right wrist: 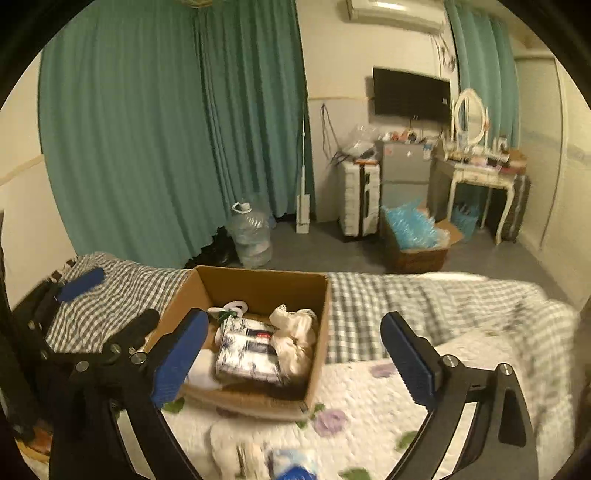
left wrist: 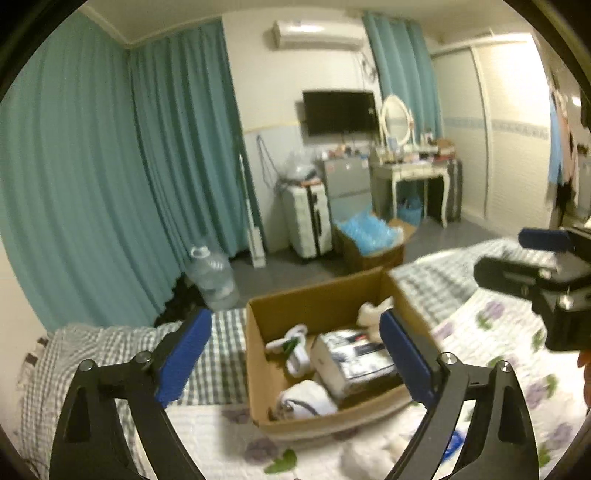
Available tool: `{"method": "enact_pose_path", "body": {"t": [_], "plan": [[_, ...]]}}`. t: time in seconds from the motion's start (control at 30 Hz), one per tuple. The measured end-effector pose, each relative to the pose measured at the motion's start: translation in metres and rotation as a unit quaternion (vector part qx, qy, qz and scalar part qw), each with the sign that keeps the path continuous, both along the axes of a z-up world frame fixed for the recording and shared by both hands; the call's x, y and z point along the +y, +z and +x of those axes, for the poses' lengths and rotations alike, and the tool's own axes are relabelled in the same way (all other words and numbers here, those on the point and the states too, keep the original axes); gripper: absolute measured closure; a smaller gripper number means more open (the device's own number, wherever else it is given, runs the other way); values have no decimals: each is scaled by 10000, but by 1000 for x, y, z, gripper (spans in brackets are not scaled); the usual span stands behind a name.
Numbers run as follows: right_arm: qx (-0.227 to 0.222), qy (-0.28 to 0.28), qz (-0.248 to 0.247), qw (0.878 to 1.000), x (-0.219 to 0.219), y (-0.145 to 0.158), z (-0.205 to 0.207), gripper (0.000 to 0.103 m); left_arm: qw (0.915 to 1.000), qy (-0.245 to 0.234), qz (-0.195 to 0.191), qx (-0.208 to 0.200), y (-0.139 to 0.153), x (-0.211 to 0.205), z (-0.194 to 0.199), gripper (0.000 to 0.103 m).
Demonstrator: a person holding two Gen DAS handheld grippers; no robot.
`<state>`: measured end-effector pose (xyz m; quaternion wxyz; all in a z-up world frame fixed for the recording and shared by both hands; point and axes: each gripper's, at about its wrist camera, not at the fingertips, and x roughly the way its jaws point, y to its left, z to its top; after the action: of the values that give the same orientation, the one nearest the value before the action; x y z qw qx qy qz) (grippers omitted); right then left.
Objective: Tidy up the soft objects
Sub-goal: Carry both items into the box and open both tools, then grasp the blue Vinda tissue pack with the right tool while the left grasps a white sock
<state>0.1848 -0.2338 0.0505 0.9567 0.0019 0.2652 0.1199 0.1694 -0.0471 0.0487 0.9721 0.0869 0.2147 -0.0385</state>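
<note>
Nearest, below the spread, empty jaws of the right gripper [right wrist: 291,358], a white soft item [right wrist: 236,452] lies on the bed [right wrist: 369,398], unpacked. Beyond the equally released left gripper [left wrist: 295,358], the cardboard box [left wrist: 317,295] holds about 4 items; roughly 1 remains.

**Bedroom with teal curtains**

A black television [right wrist: 411,95] hangs on the pale far wall. Left of it hang teal curtains [right wrist: 177,122]; above it, an air conditioner [left wrist: 317,35]; below it, a white suitcase [right wrist: 360,201]; right of it, a white dressing table [right wrist: 480,177]. The floor [right wrist: 325,243] is grey.
</note>
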Motion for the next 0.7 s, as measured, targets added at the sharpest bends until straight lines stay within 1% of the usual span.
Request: {"method": "enact_pose_path", "body": {"t": [0.1, 0.17, 0.23, 0.37, 0.47, 0.53, 0.6, 0.7], "plan": [[-234, -53, -247, 9994, -4, 26, -38, 4, 9996, -25, -155, -230, 23, 1, -30, 9], [-435, -93, -323, 9985, -10, 45, -65, 2, 9990, -38, -221, -392, 38, 1, -53, 9], [-528, -110, -349, 9979, -12, 57, -86, 2, 9986, -9, -274, -459, 49, 0, -71, 9], [-662, -118, -496, 9965, -9, 72, -123, 2, 9973, -70, -397, -618, 57, 3, -105, 9], [-663, 26, -577, 9961, -4, 69, -141, 2, 9969, -127, -495, -606, 53, 6, -124, 9], [-615, 123, -583, 9963, -2, 62, -148, 2, 9970, -39, -507, -581, 45, 9, -132, 9], [-527, 218, -608, 9965, 2, 49, -153, 2, 9968, 64, -535, -591, 36, 11, -136, 9], [-361, 309, -812, 9956, 13, 22, -154, 2, 9963, 262, -716, -396, 11, 19, -135, 9]]}}
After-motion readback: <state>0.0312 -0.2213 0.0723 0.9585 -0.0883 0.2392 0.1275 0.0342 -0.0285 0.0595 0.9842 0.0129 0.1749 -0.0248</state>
